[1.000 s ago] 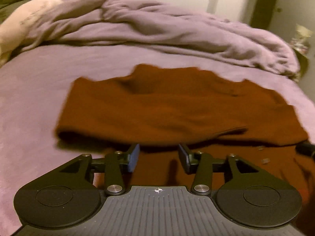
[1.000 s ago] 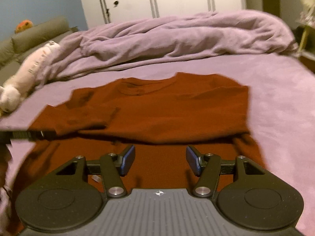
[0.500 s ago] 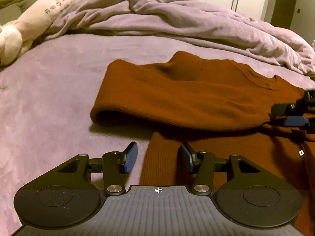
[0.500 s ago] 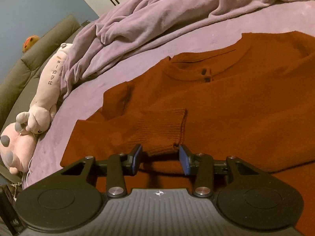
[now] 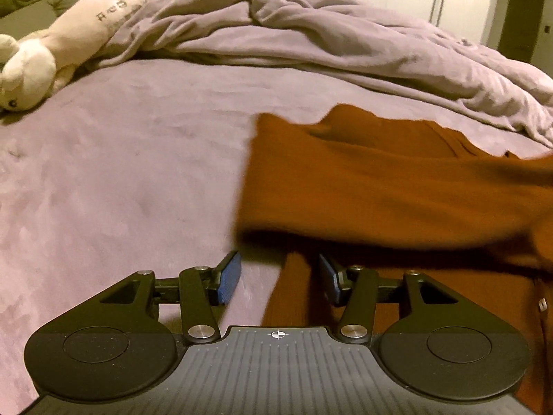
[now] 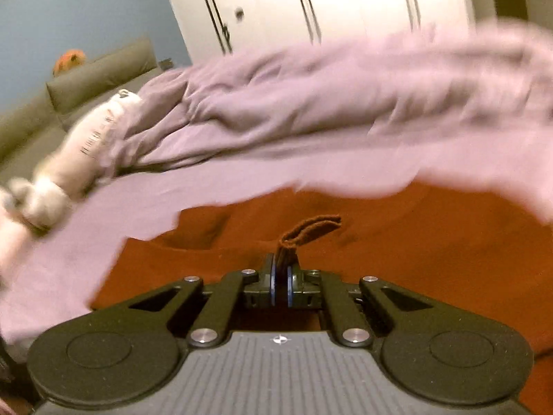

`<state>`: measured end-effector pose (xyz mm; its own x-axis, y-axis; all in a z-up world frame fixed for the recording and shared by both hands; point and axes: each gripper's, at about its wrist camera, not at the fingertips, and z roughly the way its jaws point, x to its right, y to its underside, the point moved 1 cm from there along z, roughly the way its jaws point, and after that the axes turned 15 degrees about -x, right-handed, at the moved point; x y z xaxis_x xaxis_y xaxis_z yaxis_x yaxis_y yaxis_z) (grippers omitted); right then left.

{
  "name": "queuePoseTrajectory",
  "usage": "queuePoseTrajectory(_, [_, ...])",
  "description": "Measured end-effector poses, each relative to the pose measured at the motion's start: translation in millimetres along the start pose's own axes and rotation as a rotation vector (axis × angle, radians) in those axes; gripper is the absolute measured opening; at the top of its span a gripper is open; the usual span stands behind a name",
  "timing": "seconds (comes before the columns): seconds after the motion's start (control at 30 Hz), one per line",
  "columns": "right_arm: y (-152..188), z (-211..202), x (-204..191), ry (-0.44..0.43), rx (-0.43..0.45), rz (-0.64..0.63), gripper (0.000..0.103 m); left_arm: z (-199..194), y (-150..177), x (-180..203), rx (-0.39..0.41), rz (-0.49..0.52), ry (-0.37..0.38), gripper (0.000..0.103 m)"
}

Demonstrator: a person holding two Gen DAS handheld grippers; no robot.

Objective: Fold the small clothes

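Mauve bedsheet (image 5: 121, 173) lies beneath both tongs: right tongs (image 6: 280, 282) clench the rust-brown knitted sweater's (image 5: 380, 180) cuff (image 6: 311, 230); left tongs (image 5: 278, 278) gape, released. That thin pinch could slip, spoiling the fold.

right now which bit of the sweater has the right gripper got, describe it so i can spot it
On the purple bed lies a rust-brown sweater. Over its middle, the right gripper is shut on a sleeve cuff, the one narrow ribbed strip sticking up while everything around lies flat.
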<state>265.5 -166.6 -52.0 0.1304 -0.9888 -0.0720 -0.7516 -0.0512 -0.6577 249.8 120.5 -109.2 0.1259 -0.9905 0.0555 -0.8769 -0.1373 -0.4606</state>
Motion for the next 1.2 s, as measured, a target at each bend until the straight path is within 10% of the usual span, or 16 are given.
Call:
queuePoseTrajectory(0.13, [18.7,3.5,40.4,0.119,-0.04,0.009,0.005,9.1,-9.5,8.5,0.001,-0.02,0.002,0.054])
queuePoseTrajectory(0.53, [36.6,49.0,99.8,-0.186,-0.172,0.38,0.015,12.7,-11.4,21.6,-0.002,0.015,-0.041,0.054])
queuePoseTrajectory(0.87, [15.7,2.6,85.6,0.154,0.04,0.122,0.004,14.1,-14.5,25.3,-0.001,-0.003,-0.079,0.064])
queuePoseTrajectory(1.2, [40.9,28.6,145.4,0.122,-0.089,0.276,0.006,13.1,-12.3,31.8,0.003,0.031,-0.095,0.07])
